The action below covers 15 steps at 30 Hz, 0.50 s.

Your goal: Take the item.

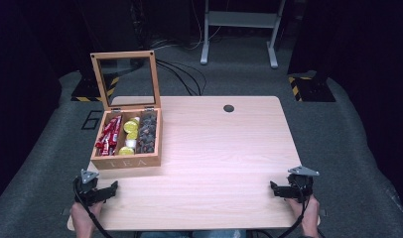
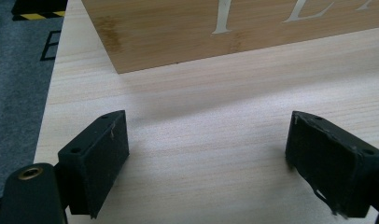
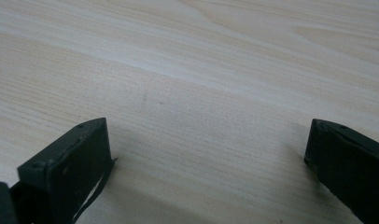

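- A pale wood-grain desk [image 1: 214,163] with rounded corners stands on grey carpet [image 1: 35,163]; a small dark round hole [image 1: 229,108] sits near its far edge.
- Beyond the desk the room is dark. A white metal frame on two legs [image 1: 239,29] stands at the back, black cables [image 1: 184,74] trail over the carpet, and yellow-and-black striped bases [image 1: 308,87] show at both far sides.
- A light wooden tea box marked "TEA" on its front [image 1: 126,161] sits on the left part of the desk, near the near edge. Its glass-paned wooden lid [image 1: 125,79] stands open and upright at the back.
- The box has three compartments: red packets [image 1: 108,136] in the left one, yellow round capsules [image 1: 131,126] in the middle one, dark pieces [image 1: 147,133] in the right one.
- The left gripper [image 1: 109,187], black with a grey three-cornered plate on top, rests at the near left corner of the desk, just in front of the box and apart from it. In the left gripper view its jaws are spread wide with only bare desk between them and the box front close ahead.
- The right gripper [image 1: 275,188] sits at the near right edge, well apart from the box, pointing inward over the desk. Its jaws are likewise released, nothing between them.
- A hand [image 1: 83,215] holds each gripper from the bottom edge, with a cable trailing back from each.
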Tool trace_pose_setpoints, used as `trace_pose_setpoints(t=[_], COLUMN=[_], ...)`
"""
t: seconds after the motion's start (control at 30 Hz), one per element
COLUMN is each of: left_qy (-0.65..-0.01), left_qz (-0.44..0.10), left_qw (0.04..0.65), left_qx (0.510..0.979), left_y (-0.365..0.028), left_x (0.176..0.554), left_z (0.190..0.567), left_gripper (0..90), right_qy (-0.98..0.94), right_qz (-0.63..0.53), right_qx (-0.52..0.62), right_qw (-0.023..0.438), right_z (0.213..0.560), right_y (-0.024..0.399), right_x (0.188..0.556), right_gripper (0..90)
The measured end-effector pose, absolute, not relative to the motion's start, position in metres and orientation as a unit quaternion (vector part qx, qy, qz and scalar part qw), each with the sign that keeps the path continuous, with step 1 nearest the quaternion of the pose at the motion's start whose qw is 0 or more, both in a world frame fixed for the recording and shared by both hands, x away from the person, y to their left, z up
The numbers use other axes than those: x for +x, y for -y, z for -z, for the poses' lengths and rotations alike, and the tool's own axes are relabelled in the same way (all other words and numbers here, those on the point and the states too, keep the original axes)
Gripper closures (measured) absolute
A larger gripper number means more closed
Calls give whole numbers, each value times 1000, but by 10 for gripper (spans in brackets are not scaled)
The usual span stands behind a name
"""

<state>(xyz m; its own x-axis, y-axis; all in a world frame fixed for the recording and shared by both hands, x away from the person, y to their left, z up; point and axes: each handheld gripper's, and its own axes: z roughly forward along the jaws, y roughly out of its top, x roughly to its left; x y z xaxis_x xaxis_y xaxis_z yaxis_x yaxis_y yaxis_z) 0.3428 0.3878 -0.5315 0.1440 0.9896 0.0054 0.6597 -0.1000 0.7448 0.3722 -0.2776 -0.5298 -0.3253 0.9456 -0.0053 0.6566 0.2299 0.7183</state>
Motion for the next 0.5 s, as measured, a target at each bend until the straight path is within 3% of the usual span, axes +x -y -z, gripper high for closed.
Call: trace_pose_setpoints(t=[0.5], left_qy=[-598], left_qz=[-269], left_qw=[307], left_qx=[689], left_y=[-388], left_x=[343], left_z=[531], left_gripper=[132], right_qy=[-745], right_qz=[-314], right_qx=[541], right_qw=[232], right_z=[530], right_y=[275], right_x=[370], right_gripper=[0])
